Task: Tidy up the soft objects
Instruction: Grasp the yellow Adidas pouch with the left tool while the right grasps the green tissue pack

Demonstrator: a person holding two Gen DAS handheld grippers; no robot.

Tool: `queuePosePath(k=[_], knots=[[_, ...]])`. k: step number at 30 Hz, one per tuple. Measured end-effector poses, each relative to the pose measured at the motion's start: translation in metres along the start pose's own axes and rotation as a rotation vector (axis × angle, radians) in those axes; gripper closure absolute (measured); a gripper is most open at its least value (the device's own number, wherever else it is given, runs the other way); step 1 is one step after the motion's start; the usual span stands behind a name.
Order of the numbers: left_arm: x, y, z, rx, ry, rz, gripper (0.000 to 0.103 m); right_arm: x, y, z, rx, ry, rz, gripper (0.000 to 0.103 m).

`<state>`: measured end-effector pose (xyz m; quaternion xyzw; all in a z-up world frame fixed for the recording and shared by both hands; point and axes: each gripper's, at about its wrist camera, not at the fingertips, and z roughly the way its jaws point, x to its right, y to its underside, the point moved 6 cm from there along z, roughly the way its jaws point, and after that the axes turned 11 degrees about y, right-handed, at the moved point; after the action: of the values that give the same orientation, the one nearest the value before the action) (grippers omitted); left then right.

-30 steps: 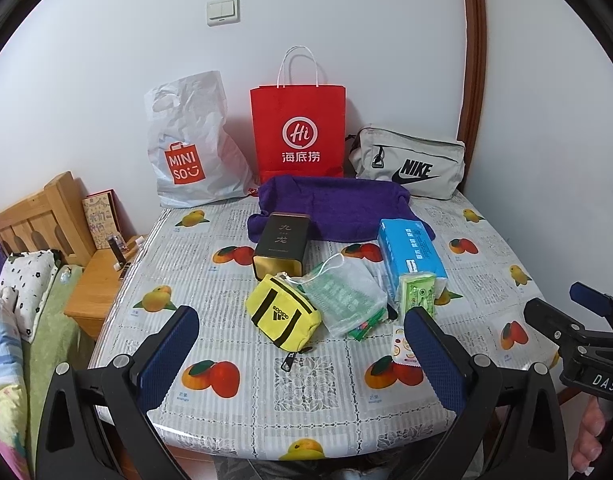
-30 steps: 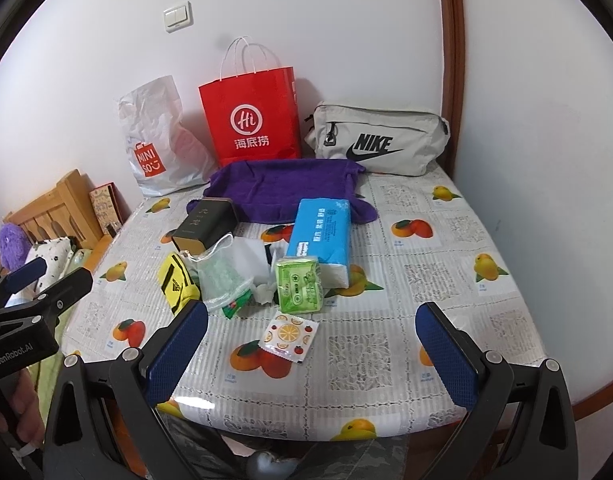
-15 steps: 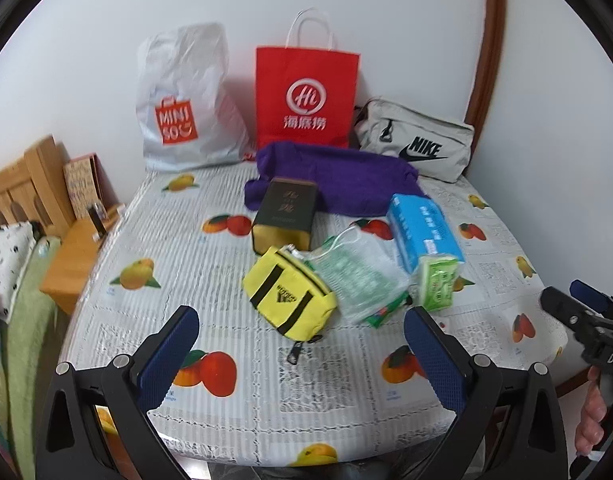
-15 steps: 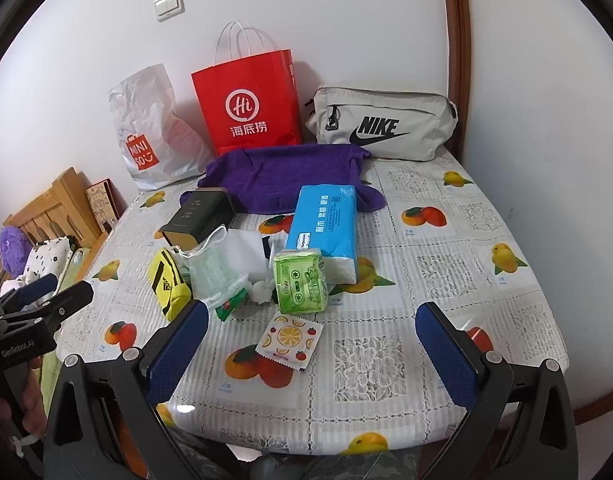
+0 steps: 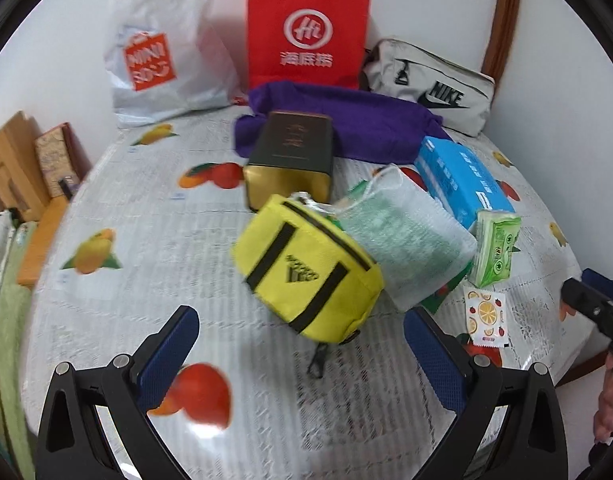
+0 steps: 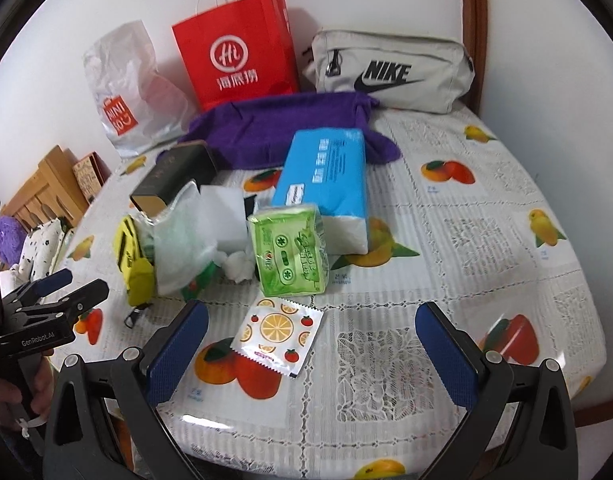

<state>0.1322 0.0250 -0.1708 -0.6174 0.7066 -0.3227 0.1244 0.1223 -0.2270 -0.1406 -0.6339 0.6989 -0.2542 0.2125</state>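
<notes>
Left tongs (image 5: 300, 354) spread, empty, hover just before yellow Adidas pouch (image 5: 306, 270). Right tongs (image 6: 312, 348) spread, empty, above fruit-print sachet (image 6: 277, 330) on worktop (image 6: 486, 216).

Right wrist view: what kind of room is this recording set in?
Most likely a home bedroom or living space: a table under a fruit-print plastic cover stands against a white wall, a wooden bed frame with bedding is beside it, and a red paper shopping bag leans behind.
</notes>
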Motion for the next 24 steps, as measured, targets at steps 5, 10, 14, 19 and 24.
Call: queuePosePath(k=[5,10,14,19,24], knots=[[0.007,0.000,0.034,-0.048,0.013,0.075,0.000,-0.002,0.002,0.019,-0.024,0.002,-0.017,0.000],[0.004,-0.001,0.059,-0.074,0.008,0.080,0.000,0.001,0.002,0.036,-0.057,0.009,-0.014,0.000],[-0.001,-0.004,0.065,-0.040,0.013,0.089,0.010,0.003,0.003,0.047,-0.084,0.024,-0.019,0.001],[-0.008,-0.003,0.059,-0.035,0.038,0.106,0.051,0.004,0.005,0.057,-0.100,0.026,-0.020,0.001],[-0.014,0.001,0.043,-0.026,0.079,0.118,0.069,0.000,0.007,0.061,-0.106,0.022,-0.035,0.001]])
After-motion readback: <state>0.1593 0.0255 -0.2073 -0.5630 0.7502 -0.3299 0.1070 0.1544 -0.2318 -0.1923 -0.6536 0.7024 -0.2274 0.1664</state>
